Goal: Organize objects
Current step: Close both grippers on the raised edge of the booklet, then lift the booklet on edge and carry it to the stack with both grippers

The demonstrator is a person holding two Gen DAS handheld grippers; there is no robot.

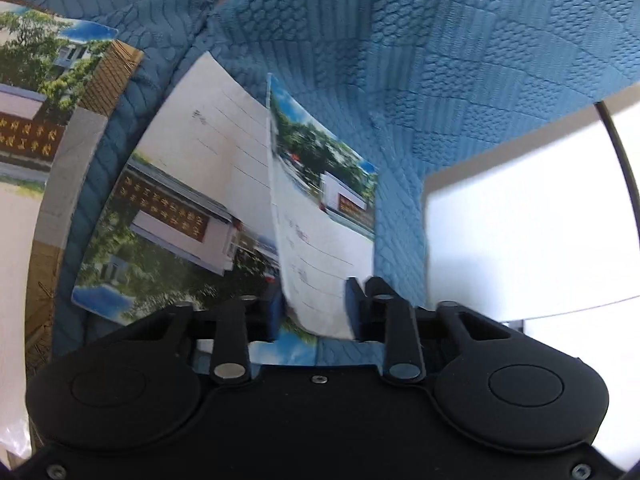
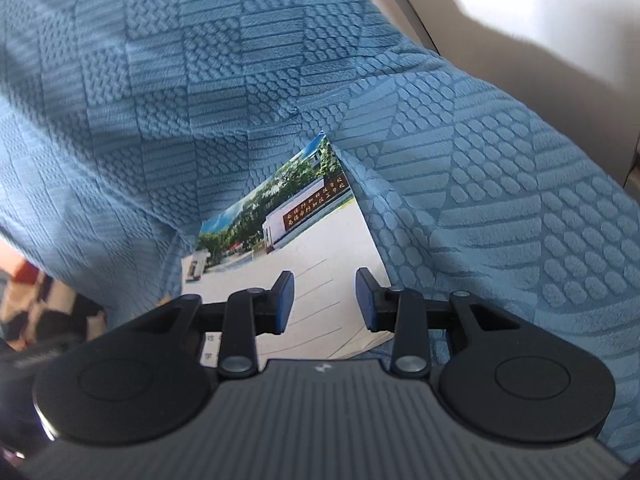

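Left gripper: jaws narrowed around raised card, contact unclear | right gripper: jaws half apart over a card on blue cloth, empty | square your pads on the edge before lifting; stack lies beside

We are seeing a blue cloth cover showing a raised, woven-looking relief of ribs and pebbled squares, soft and matt. The postcards are looking like thin printed card: the flat one is showing a slightly glossy photo face, and the standing one is bending like light paper. The right wrist view's postcard is showing the same smooth print. The left gripper and right gripper are looking like matt black plastic with blue pads and small bright metal pins.
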